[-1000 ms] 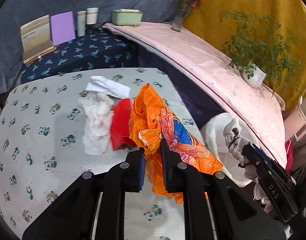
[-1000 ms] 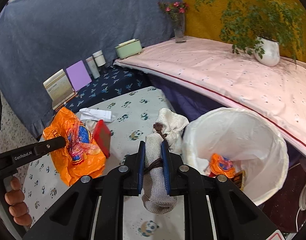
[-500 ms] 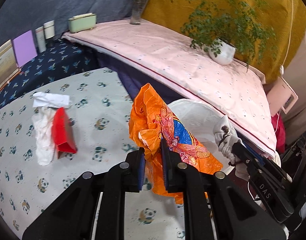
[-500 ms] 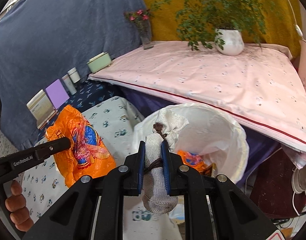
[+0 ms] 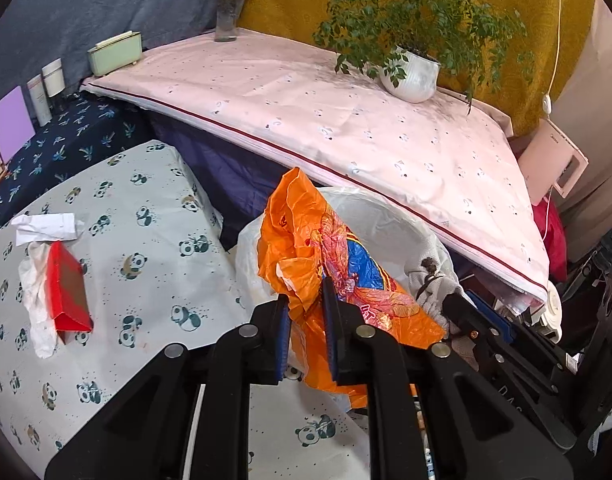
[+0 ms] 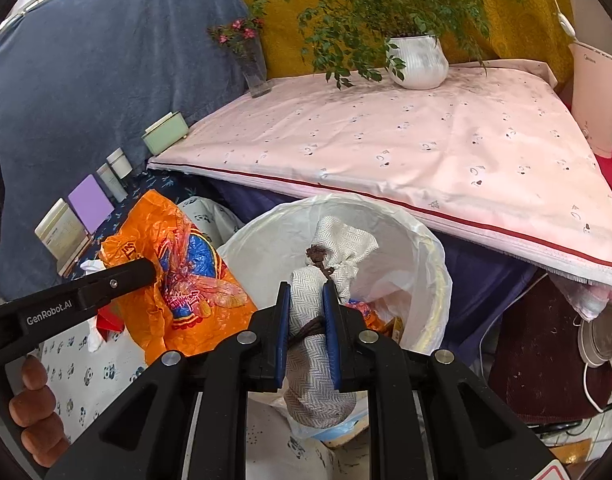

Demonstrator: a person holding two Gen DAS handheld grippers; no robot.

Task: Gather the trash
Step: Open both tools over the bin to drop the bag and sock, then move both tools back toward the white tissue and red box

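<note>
— Jaws first: how do they stand?

— Both pairs are clamped on trash. The left gripper pinches a crumpled orange bag; the right gripper squeezes a grey-white cloth bundle tied with brown cord.

— Where are those two things relative to the bin?

— The white-lined bin sits below the edge of the panda-print table. In the right wrist view, the cloth bundle hangs over the near rim, its top against the bin's mouth. The orange bag is held just beside the bin, toward the table side.

— So which step is it?

— It looks like the carry to the bin, with the drop not yet made. Some orange wrapping already lies inside.

— What does the next move call for?

— Probably bringing each piece fully over the opening, then releasing. The bag is light and may cling to a pad.

— What is left on the table?

— A red box, a white tissue and a scrap of paper.

— Any writing?

— "GenRobot.AI" on the left gripper's finger. Print on the orange bag is unreadable.
</note>
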